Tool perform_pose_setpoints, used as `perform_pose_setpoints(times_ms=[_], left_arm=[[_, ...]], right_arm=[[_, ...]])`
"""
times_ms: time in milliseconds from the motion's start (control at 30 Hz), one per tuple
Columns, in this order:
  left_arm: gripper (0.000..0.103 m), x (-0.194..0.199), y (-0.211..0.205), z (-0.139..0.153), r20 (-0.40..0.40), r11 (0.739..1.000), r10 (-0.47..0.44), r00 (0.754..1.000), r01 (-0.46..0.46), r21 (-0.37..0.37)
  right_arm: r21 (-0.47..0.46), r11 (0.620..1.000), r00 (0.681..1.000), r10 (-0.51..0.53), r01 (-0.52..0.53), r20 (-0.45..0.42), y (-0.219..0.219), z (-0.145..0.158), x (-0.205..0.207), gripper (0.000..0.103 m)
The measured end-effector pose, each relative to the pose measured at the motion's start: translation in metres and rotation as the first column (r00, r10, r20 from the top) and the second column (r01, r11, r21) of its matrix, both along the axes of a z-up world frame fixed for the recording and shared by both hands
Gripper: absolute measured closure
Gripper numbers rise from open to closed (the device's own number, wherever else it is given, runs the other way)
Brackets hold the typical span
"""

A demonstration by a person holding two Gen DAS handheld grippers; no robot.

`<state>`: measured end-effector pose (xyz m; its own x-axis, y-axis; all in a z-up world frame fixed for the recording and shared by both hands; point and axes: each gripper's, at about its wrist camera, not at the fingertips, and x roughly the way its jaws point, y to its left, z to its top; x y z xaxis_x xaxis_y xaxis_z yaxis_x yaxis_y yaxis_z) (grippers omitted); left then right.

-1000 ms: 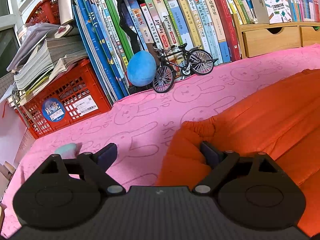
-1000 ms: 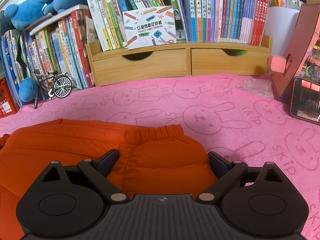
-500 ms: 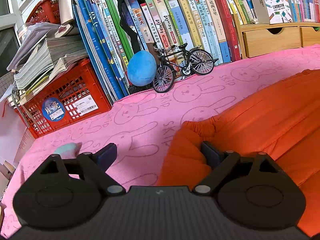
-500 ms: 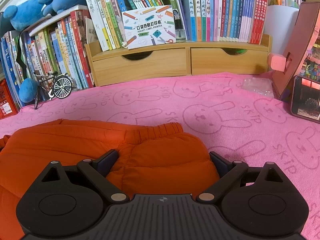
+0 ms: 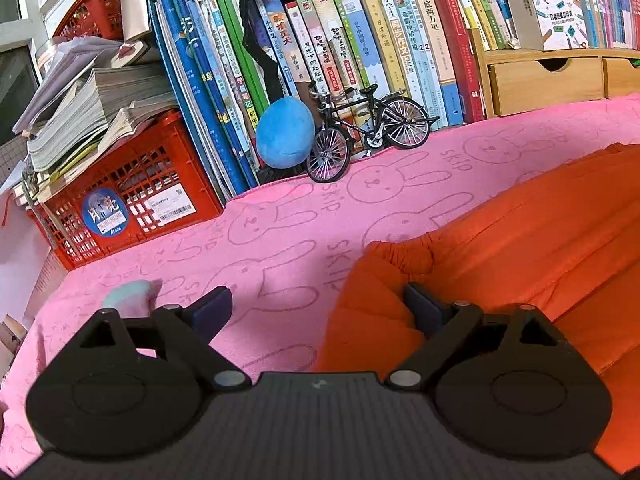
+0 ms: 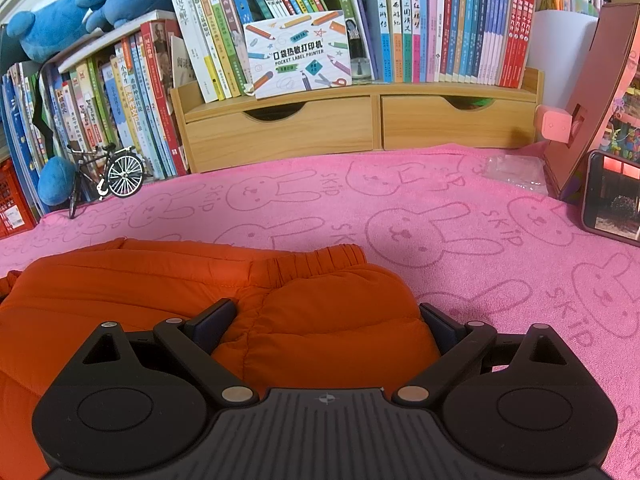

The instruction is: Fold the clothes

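Note:
An orange padded garment (image 5: pixel 520 248) (image 6: pixel 160 280) with gathered elastic cuffs lies on the pink rabbit-print cloth (image 5: pixel 280 240) (image 6: pixel 440 232). My left gripper (image 5: pixel 318 310) stands open over the garment's left end; its right finger rests on the orange fabric, its left finger is above the bare cloth. My right gripper (image 6: pixel 328 320) is open too, its fingers straddling the puffy right end of the garment just below the cuff (image 6: pixel 320 258). Neither gripper pinches any fabric.
Rows of books (image 5: pixel 360 40) and a wooden drawer unit (image 6: pixel 360 124) line the back. A model bicycle (image 5: pixel 360 128) and a blue plush (image 5: pixel 284 132) stand by a red crate (image 5: pixel 120 200). A phone (image 6: pixel 612 196) and a cardboard stand (image 6: pixel 592 100) sit right. A pale lump (image 5: pixel 128 296) lies left.
Both grippers have crept slightly lower and nearer over the garment's ends. Their fingers keep the same wide spacing and the garment has not shifted.

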<state>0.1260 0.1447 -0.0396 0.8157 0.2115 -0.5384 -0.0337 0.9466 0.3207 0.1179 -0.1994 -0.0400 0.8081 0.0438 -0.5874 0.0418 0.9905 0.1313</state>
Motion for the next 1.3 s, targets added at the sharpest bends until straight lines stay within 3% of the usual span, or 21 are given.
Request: perform_pose_setpoints(times_ms=[733, 1033, 1300], left_arm=[[0.003, 0.002, 0.006, 0.0, -0.013, 0.999, 0.03, 0.999, -0.031, -0.034], [0.0, 0.005, 0.023, 0.0, -0.05, 0.984, 0.054, 0.997, -0.062, -0.165], [0.0, 0.006, 0.027, 0.0, -0.059, 0.979, 0.055, 0.997, -0.066, -0.192]], right_arm=[[-0.017, 1.0, 1.0, -0.009, 0.009, 0.004, 0.001, 0.003, -0.001, 0.005], [-0.018, 1.0, 1.0, -0.006, 0.007, 0.004, 0.002, 0.003, -0.002, 0.005], [-0.015, 1.0, 1.0, -0.007, 0.007, -0.006, 0.002, 0.003, -0.001, 0.005]])
